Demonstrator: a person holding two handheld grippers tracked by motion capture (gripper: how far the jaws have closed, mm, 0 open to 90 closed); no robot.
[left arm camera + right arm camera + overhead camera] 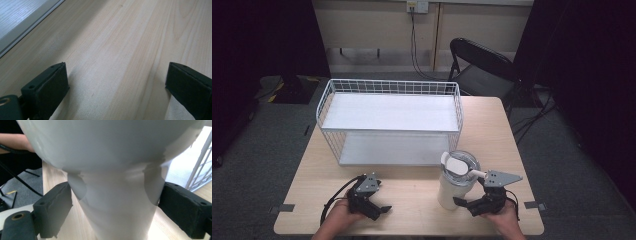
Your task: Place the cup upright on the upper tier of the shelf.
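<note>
Standing upright near the tabletop's front right corner, tumbler (456,182) sits between right gripper's (469,204) spread, not-yet-clenched jaws; left gripper (379,209), released and empty, hovers well apart toward front left.

The bench (412,192) is pale wood with a fine straight grain, and the wire rack (389,122) on it is white with white shelf boards. The tumbler (452,187) is cream-white with a clear lid, and both the left hand-held gripper (384,209) and right hand-held gripper (462,203) are black with grey top plates. Grey carpet (272,145) covers the floor, and the folding chair (482,65) is black.
</note>
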